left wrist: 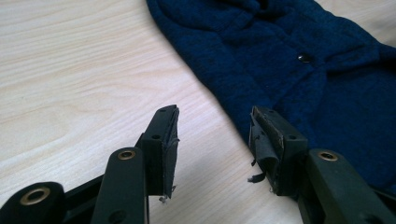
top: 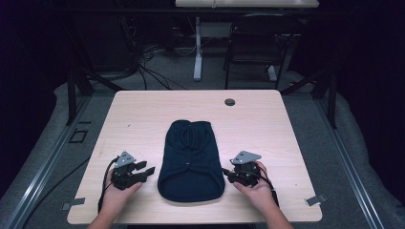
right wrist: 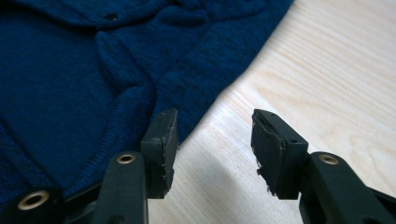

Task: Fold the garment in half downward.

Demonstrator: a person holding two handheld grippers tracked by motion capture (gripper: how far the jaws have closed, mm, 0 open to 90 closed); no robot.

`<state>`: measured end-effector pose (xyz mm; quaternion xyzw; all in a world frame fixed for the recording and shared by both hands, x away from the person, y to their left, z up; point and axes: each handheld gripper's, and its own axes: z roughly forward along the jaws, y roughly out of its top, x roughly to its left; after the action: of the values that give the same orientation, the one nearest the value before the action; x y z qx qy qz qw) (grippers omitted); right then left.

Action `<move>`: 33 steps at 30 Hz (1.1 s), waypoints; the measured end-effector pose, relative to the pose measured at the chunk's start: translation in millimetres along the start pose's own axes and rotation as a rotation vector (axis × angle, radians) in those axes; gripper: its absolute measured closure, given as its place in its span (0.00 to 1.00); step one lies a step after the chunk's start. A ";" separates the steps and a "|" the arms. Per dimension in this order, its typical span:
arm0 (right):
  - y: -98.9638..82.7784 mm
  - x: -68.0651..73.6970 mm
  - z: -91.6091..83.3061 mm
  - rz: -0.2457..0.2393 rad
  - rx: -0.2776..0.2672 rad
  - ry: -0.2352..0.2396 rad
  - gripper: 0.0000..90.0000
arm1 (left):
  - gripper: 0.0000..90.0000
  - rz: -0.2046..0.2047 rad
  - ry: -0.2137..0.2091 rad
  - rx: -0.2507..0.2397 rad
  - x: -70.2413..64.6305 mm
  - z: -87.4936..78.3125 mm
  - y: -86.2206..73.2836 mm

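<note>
Though folded, dark-blue knit garment (top: 191, 160), buttoned.

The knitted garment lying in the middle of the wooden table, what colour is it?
Dark navy blue, plain. The knitted garment shows its colour best in the left gripper view.

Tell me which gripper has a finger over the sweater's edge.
The right gripper: one of its fingers overlaps the navy sweater. The left gripper has bare table between its fingers, beside the sweater's edge.
</note>
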<state>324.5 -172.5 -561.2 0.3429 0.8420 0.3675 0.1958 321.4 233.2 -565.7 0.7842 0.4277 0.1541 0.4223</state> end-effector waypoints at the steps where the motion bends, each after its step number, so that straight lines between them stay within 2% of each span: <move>1: 0.3 1.8 -0.7 -0.033 0.002 -0.008 0.59 | 0.58 -0.004 0.000 -0.003 -1.1 0.0 0.6; 2: 0.3 2.2 -0.9 -0.048 0.006 -0.011 0.60 | 0.58 0.001 0.000 -0.002 -0.9 -0.1 1.0; 6: 0.8 2.5 -1.6 -0.055 0.011 -0.003 0.63 | 0.58 -0.010 0.005 0.000 -1.2 -0.8 2.4; 7: 1.1 1.9 -1.7 -0.051 0.006 0.003 0.63 | 0.58 -0.007 0.003 0.002 -0.7 -1.8 3.3; 8: 2.2 -0.4 -1.2 -0.015 -0.002 0.021 0.66 | 0.58 -0.013 -0.002 -0.009 -0.4 -3.4 5.5; 9: 2.2 -0.4 -1.2 -0.015 -0.002 0.021 0.66 | 0.58 -0.013 -0.002 -0.009 -0.4 -3.4 5.5; 10: 3.4 -2.5 0.1 0.016 0.002 0.029 0.67 | 0.58 -0.010 -0.003 -0.014 -0.2 -3.8 7.5; 13: 7.2 -3.8 2.3 0.030 0.013 0.044 0.68 | 0.58 0.000 -0.008 -0.009 0.9 -3.9 12.9; 16: 10.9 -4.4 3.7 0.019 0.024 0.047 0.68 | 0.58 0.015 -0.016 0.008 2.1 -0.8 19.4; 19: 17.5 -4.2 5.8 0.025 0.031 0.084 0.67 | 0.57 0.005 -0.028 0.028 3.7 6.9 25.0; 20: 23.3 -4.7 6.1 0.001 0.047 0.084 0.66 | 0.56 -0.002 -0.035 0.025 4.5 10.8 28.9; 24: 34.0 -8.1 9.8 -0.017 0.061 0.090 0.64 | 0.54 -0.018 -0.050 0.021 4.6 19.0 36.1; 25: 42.7 -10.3 13.4 -0.032 0.077 0.090 0.59 | 0.52 -0.021 -0.053 0.032 4.6 21.7 38.9; 28: 51.2 -11.5 17.3 -0.032 0.077 0.091 0.55 | 0.51 -0.016 -0.054 0.047 3.3 29.2 47.1; 29: 55.0 -11.6 19.1 -0.031 0.074 0.089 0.54 | 0.51 -0.010 -0.060 0.053 3.0 32.0 50.4; 30: 62.9 -11.2 23.8 -0.045 0.076 0.093 0.53 | 0.52 0.018 -0.060 0.073 2.3 36.3 55.8; 31: 65.0 -11.0 25.4 -0.049 0.072 0.094 0.53 | 0.53 0.018 -0.060 0.073 2.3 36.3 55.8; 32: 67.7 -10.4 28.0 -0.049 0.073 0.098 0.53 | 0.56 0.051 -0.053 0.089 0.5 41.6 61.6; 33: 70.4 -10.2 30.5 -0.062 0.078 0.100 0.53 | 0.58 0.051 -0.053 0.089 0.5 41.6 61.6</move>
<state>379.8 -130.2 -527.3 0.3053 0.8747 0.3447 0.1513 380.0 194.4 -541.5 0.8167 0.4027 0.1248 0.3941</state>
